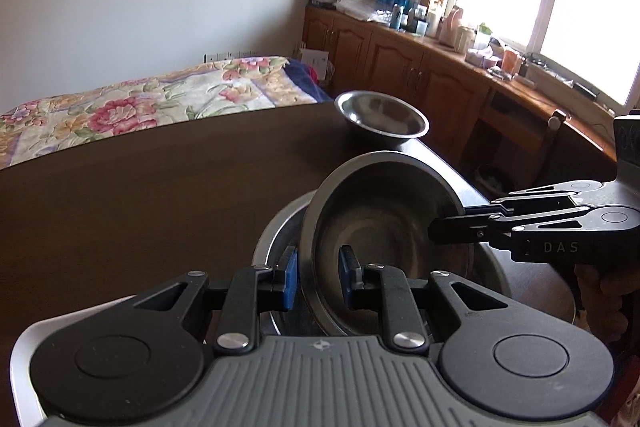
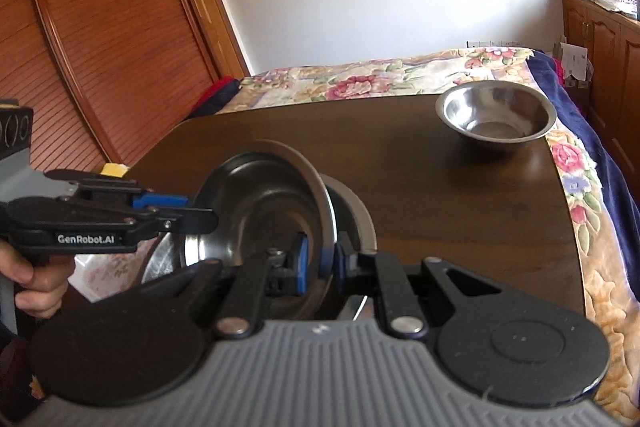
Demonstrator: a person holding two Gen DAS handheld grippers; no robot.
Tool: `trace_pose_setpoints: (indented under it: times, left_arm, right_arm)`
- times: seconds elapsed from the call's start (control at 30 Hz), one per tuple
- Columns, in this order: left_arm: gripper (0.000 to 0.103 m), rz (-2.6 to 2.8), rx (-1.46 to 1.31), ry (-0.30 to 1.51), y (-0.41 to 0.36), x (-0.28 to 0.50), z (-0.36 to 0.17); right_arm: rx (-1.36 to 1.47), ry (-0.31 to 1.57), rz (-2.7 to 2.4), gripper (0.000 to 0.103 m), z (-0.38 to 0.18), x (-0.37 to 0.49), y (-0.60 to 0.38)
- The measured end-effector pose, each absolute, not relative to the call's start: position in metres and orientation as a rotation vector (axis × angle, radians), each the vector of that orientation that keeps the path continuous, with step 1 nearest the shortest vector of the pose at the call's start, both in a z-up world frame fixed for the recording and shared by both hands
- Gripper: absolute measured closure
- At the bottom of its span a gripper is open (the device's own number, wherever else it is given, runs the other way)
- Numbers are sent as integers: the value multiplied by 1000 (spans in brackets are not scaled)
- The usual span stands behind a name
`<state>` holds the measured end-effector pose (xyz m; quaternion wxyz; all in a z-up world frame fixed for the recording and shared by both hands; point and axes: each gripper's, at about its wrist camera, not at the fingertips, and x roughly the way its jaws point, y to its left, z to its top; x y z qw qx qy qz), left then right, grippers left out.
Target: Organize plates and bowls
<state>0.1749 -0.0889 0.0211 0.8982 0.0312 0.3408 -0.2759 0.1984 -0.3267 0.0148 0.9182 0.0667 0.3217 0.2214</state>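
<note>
The dark wooden table [image 1: 140,195] filled most of both views, with a flower-patterned bed [image 1: 120,111] behind it toward twelve o'clock and wooden cabinets [image 1: 400,63] under a bright window at about two o'clock in the left wrist view. A large steel basin [image 1: 276,231] sat on the table near its front edge. Above and partly inside the basin, a tilted steel bowl [image 1: 380,223] was held up on edge, its hollow facing the left camera. The left gripper [image 1: 318,277] had its blue-padded fingers set narrow across the bowl's near rim, one pad outside and one inside. The right gripper [image 2: 320,267] pinched the opposite rim the same way, fingers close together with the rim between them; in the left wrist view it came in from three o'clock. A hand [image 2: 36,283] gripped the left gripper's handle at nine o'clock in the right wrist view. A smaller steel bowl [image 2: 496,115] stood upright, well apart from the others, near the table's far corner at one o'clock.
</note>
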Motion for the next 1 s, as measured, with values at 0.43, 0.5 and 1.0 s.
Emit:
trace_pose_setpoints:
  times: [0.43, 0.5, 1.0]
  left_arm:
    - [77, -568, 86, 714, -93, 175, 17]
    - [77, -565, 92, 708, -95, 174, 17]
    - [73, -548, 86, 680, -91, 174, 22]
  right_arm:
    - [89, 645, 452, 87, 10, 194, -323]
    - [76, 640, 448, 86, 11, 193, -321]
    - [64, 586, 438, 86, 24, 197, -328]
